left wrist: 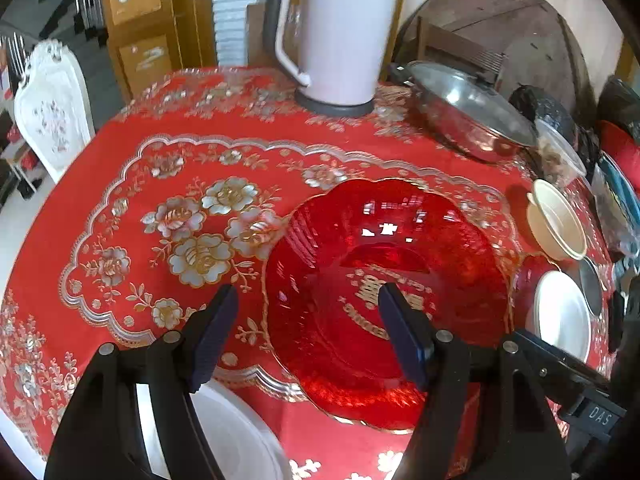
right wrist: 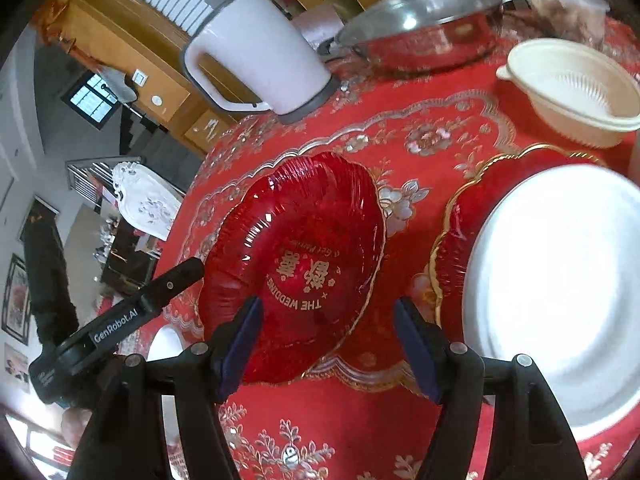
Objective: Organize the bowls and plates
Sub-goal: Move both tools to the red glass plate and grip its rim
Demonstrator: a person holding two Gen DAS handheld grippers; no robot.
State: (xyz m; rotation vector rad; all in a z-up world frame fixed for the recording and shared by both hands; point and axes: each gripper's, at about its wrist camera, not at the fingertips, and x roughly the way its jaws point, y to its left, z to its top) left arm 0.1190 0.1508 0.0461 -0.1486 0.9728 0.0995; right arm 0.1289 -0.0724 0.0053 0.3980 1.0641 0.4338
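Observation:
A red scalloped plate (left wrist: 400,248) (right wrist: 296,248) with gold lettering rests on the red floral tablecloth (left wrist: 160,160). My left gripper (left wrist: 310,334) is open, with one finger over the plate's inside and the other outside its left rim. My right gripper (right wrist: 328,344) is open too, hovering over the plate's near edge with nothing in it. To the right, a white plate (right wrist: 560,280) (left wrist: 560,312) lies on a second red plate (right wrist: 452,240). A cream bowl (right wrist: 572,92) (left wrist: 556,220) stands behind them. Another white plate (left wrist: 232,432) lies under my left gripper.
At the back of the table stand a white electric kettle (left wrist: 336,36) (right wrist: 256,48), a steel pan with a glass lid (left wrist: 472,120) (right wrist: 420,28) and a clear plastic container (right wrist: 560,0). A white chair (left wrist: 52,112) stands by the table's left edge.

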